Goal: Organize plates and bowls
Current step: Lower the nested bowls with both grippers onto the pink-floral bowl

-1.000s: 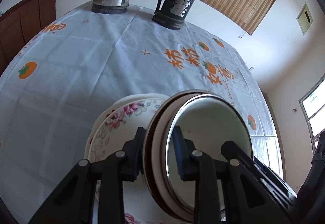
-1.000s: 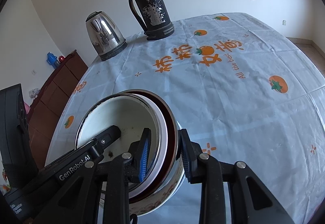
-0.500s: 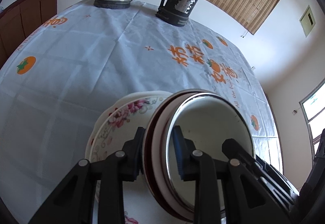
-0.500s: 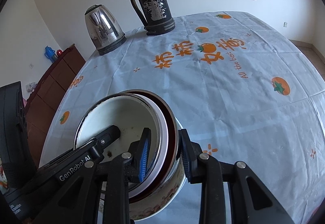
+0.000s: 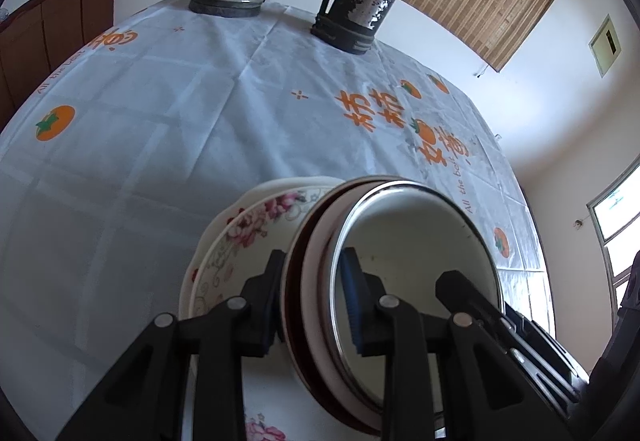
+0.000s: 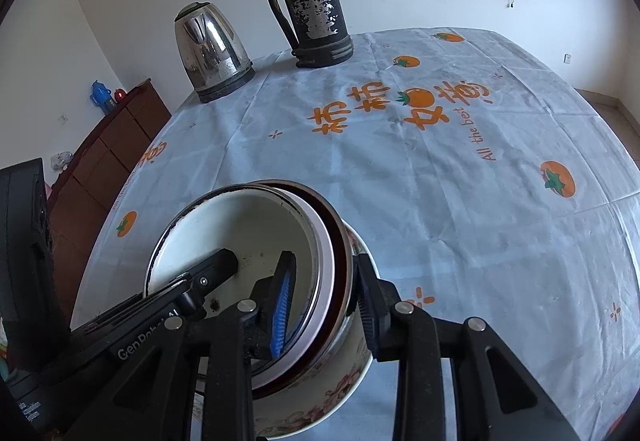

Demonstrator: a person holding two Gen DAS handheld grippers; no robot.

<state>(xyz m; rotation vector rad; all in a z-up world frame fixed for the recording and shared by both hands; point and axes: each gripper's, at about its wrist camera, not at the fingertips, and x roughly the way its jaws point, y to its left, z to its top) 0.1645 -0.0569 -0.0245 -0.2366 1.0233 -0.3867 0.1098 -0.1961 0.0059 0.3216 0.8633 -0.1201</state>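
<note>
A nested stack of dishes sits low in both views: a white enamel bowl with a metal rim [image 5: 416,241] [image 6: 240,229] inside a dark red bowl [image 5: 294,281] [image 6: 340,241], over a floral plate [image 5: 240,237] [image 6: 344,385]. My left gripper [image 5: 314,295] is shut on the left rims of the enamel and red bowls. My right gripper [image 6: 324,293] is shut on their opposite rims. Each gripper shows in the other's view.
The table [image 5: 160,113] has a pale blue cloth with orange fruit prints. A steel kettle [image 6: 212,49] and a black thermos [image 6: 308,1] stand at the far side. A brown cabinet [image 6: 108,157] is beyond the left edge.
Both grippers, still holding the stack, have moved forward toward the kettle and thermos, which look nearer and larger. The grips are unchanged.
</note>
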